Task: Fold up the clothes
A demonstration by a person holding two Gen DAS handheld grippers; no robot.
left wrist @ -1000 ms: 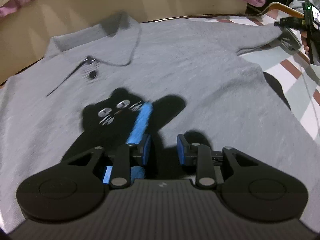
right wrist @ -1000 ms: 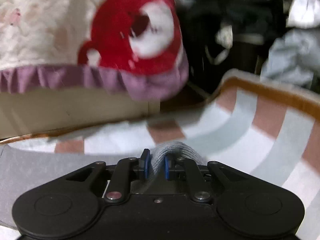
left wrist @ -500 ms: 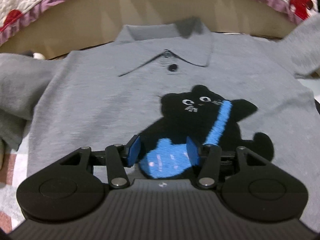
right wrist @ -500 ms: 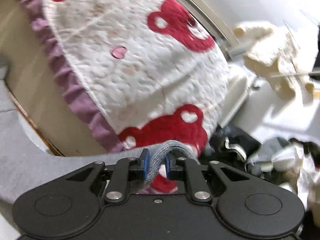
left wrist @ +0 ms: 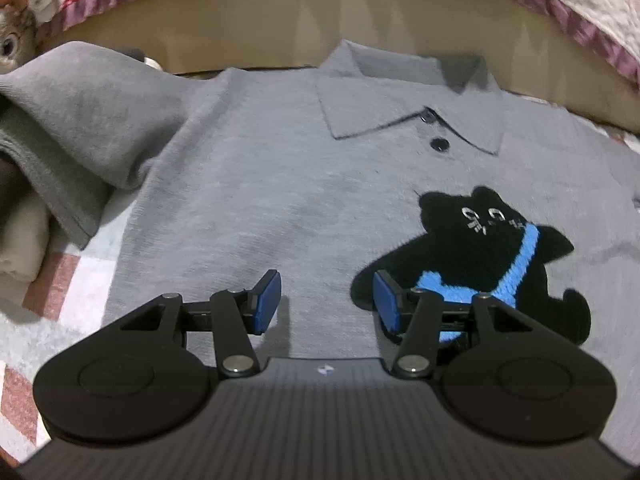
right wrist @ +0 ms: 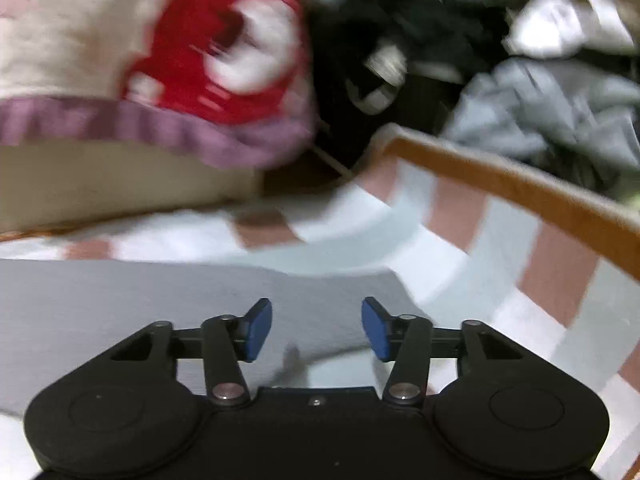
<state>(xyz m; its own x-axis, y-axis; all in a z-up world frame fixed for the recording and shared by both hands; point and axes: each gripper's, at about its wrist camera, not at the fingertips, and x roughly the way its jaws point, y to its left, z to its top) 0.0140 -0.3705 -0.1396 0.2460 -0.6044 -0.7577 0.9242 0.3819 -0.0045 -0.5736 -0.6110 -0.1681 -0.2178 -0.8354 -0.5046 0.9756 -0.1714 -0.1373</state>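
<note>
A grey polo shirt [left wrist: 280,168] lies flat, front up, on a checked blanket. It has a collar [left wrist: 404,92], a dark button [left wrist: 439,144] and a black cat patch with blue parts [left wrist: 480,256]. Its left sleeve [left wrist: 80,120] lies bunched at the left. My left gripper [left wrist: 326,300] is open and empty just above the shirt's lower front, left of the cat. My right gripper [right wrist: 316,328] is open and empty over the shirt's right sleeve [right wrist: 160,304], which lies flat on the blanket.
The checked pink, white and pale blue blanket [right wrist: 460,248] has an orange border [right wrist: 520,192]. A white quilt with red shapes and a purple frill [right wrist: 160,68] hangs behind. Loose clothes [right wrist: 540,100] are piled beyond the border. A plush toy [left wrist: 16,40] sits at far left.
My right gripper has opened and let go of the grey sleeve, which now lies flat. My left gripper has opened wider and shifted left over the shirt.
</note>
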